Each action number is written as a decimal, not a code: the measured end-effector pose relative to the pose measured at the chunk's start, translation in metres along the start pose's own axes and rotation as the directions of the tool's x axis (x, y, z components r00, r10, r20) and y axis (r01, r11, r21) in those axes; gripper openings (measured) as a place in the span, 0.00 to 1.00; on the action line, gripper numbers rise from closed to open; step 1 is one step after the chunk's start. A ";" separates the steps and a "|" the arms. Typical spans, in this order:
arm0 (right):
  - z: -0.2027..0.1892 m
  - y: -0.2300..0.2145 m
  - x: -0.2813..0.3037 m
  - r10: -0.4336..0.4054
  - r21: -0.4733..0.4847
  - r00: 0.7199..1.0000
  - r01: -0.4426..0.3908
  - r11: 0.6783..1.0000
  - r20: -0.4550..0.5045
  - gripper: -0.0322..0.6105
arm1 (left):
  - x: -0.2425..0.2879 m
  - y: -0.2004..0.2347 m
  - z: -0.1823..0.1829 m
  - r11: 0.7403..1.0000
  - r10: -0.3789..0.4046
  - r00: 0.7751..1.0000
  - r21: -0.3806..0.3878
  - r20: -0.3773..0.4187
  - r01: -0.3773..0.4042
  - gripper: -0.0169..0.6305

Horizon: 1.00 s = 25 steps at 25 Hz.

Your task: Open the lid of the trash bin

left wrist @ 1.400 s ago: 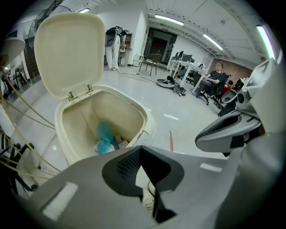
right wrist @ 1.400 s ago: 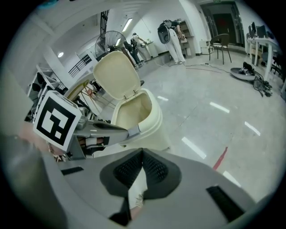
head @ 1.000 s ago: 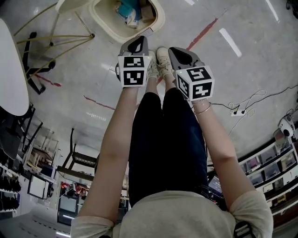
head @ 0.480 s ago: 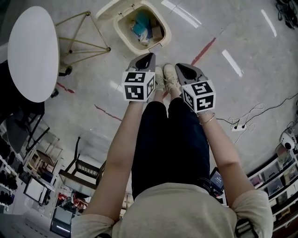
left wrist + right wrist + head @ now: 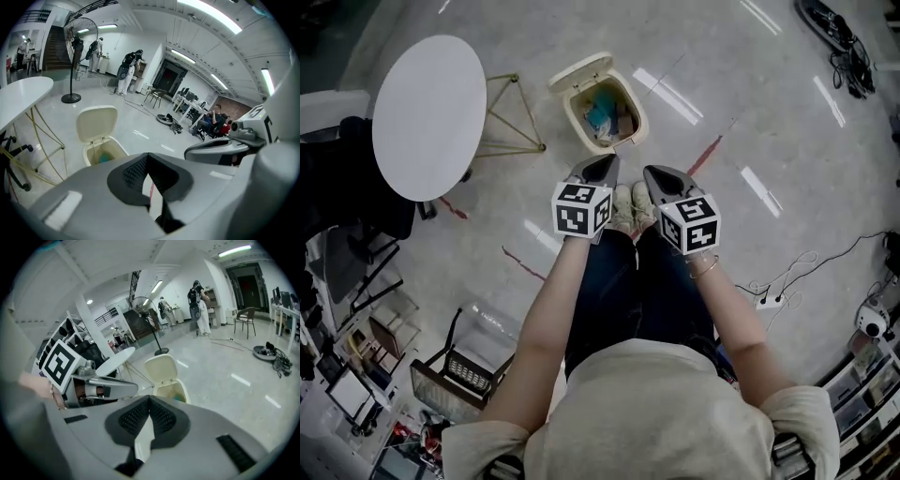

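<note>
The cream trash bin (image 5: 612, 117) stands on the floor ahead of the person's shoes, its lid (image 5: 578, 73) tipped up and back. Inside it lie blue and brown rubbish. Both grippers hang side by side above the shoes, short of the bin and touching nothing. My left gripper (image 5: 602, 169) and right gripper (image 5: 661, 178) are shut, tips together, nothing between them. The left gripper view shows the raised lid (image 5: 97, 123) over the open bin (image 5: 104, 152) beyond the left gripper (image 5: 147, 157). The right gripper view shows the same bin (image 5: 172, 391) past the right gripper (image 5: 150, 399).
A round white table (image 5: 429, 114) on gold wire legs stands left of the bin. A chair (image 5: 455, 370) sits at lower left, a power strip with cables (image 5: 766, 300) at right. Red tape (image 5: 705, 155) marks the floor. A standing fan (image 5: 75, 51) and people are far off.
The head view has drawn back: the open bin looks smaller and farther from the grippers, and the white table has come fully into view. Both grippers stay shut and side by side.
</note>
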State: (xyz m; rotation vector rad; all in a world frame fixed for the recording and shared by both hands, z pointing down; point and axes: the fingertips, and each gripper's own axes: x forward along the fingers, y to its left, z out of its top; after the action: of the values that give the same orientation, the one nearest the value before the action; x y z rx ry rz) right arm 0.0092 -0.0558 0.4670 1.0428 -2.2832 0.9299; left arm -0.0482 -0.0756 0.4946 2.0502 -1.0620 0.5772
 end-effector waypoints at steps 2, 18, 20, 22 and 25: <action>0.018 0.006 -0.010 -0.001 -0.014 1.000 0.002 1.000 0.030 0.06 | -0.014 -0.005 0.013 1.000 -0.004 1.000 -0.007 0.028 0.004 0.03; 0.111 0.041 -0.082 0.042 -0.186 0.986 -0.011 0.983 0.164 0.06 | -0.101 -0.041 0.084 0.999 0.003 0.975 0.036 0.221 -0.011 0.03; 0.118 0.048 -0.088 0.066 -0.202 0.980 -0.028 0.979 0.185 0.06 | -0.108 -0.049 0.087 0.999 0.002 0.969 0.036 0.247 -0.011 0.03; 0.123 0.057 -0.095 0.092 -0.208 0.975 -0.049 0.977 0.202 0.06 | -0.117 -0.058 0.090 0.999 0.000 0.962 0.041 0.274 -0.011 0.03; 0.129 0.065 -0.102 0.116 -0.217 0.968 -0.068 0.974 0.220 0.06 | -0.128 -0.072 0.100 0.999 -0.015 0.947 0.050 0.322 -0.001 0.03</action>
State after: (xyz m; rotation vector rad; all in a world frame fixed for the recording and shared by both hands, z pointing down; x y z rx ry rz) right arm 0.0036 -0.0714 0.2906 1.0051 -2.5757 0.6113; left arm -0.0544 -0.0625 0.3175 2.2425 -1.2357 0.2696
